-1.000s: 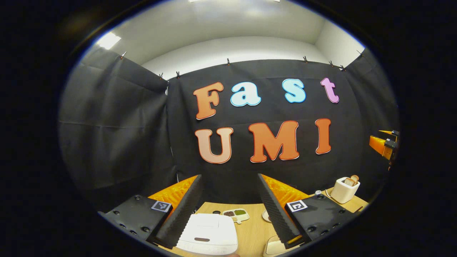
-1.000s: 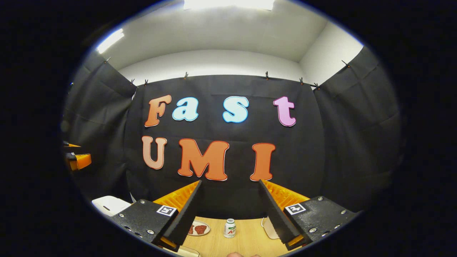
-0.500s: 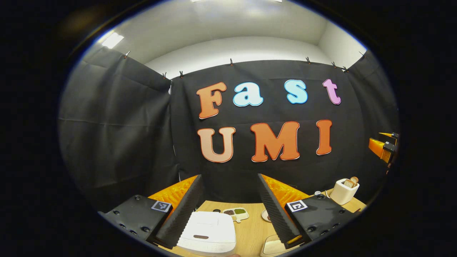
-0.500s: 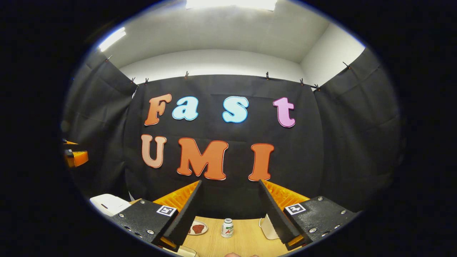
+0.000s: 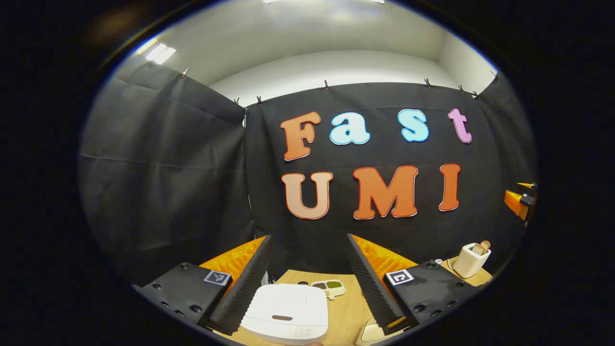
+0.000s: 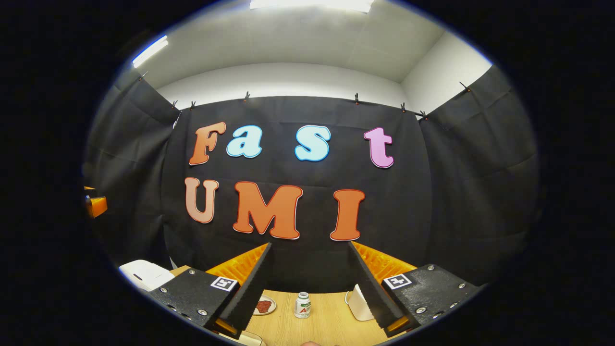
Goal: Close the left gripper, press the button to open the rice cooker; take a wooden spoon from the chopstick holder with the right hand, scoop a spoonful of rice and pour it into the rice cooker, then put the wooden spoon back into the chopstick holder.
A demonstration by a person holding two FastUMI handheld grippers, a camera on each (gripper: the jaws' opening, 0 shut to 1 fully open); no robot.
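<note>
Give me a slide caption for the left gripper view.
Open left gripper hovers above the closed white rice cooker on a wooden table.

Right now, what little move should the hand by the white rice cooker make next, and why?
Probably shut the left gripper first: its jaws stand wide apart above the rice cooker, whose lid is still down. Closed fingers would make one blunt tip for pressing the button.
</note>
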